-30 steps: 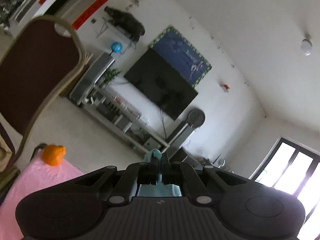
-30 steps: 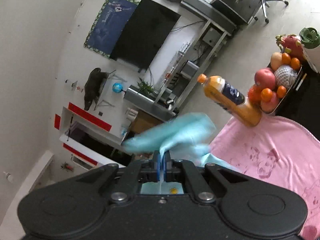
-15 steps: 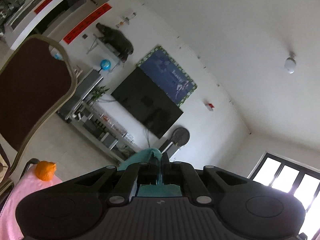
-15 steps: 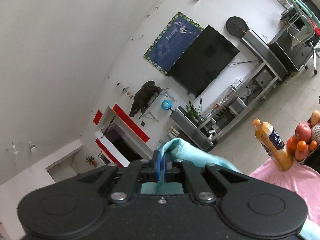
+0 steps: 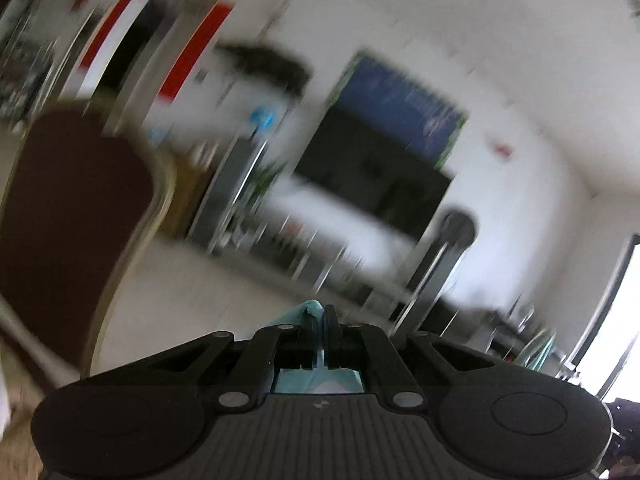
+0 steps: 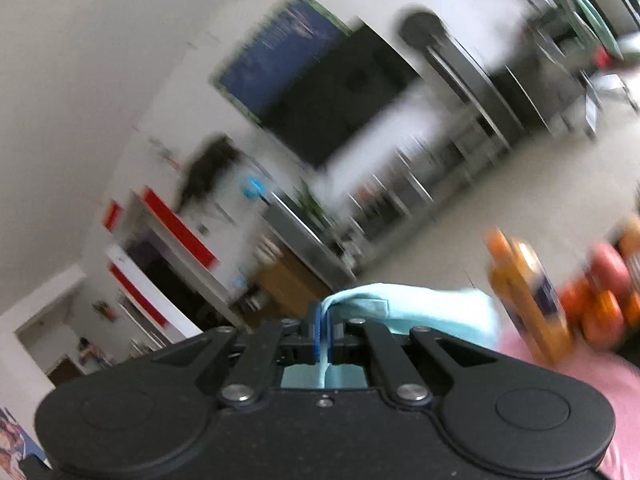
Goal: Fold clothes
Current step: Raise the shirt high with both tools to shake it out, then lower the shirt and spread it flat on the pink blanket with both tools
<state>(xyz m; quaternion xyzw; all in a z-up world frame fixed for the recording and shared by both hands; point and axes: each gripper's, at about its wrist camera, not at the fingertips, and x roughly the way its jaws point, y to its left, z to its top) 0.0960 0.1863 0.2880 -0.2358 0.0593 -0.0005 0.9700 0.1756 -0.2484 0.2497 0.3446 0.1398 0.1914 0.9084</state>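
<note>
Two hand-held grippers each pinch a light teal garment, raised in the air in front of a blurred living room. The left hand-held gripper (image 5: 319, 316) has its jaws fully closed, with a small bunch of the teal garment (image 5: 310, 309) poking out past its tips and more of the cloth visible below between the fingers. The right hand-held gripper (image 6: 323, 318) is likewise closed tight on the teal garment (image 6: 420, 310), which drapes away to the right from its blue pads (image 6: 317, 332), above a pink cloth (image 6: 592, 372) covering the counter. Near that cloth stand an orange juice bottle (image 6: 528, 292) and a heap of fruit (image 6: 604, 292), both smeared by motion. A dark television (image 6: 344, 96) hangs on the far wall.

The step appears to be lifting and spreading the garment by two points before folding. Next, it likely needs laying flat on the pink cloth, clear of the bottle.
</note>
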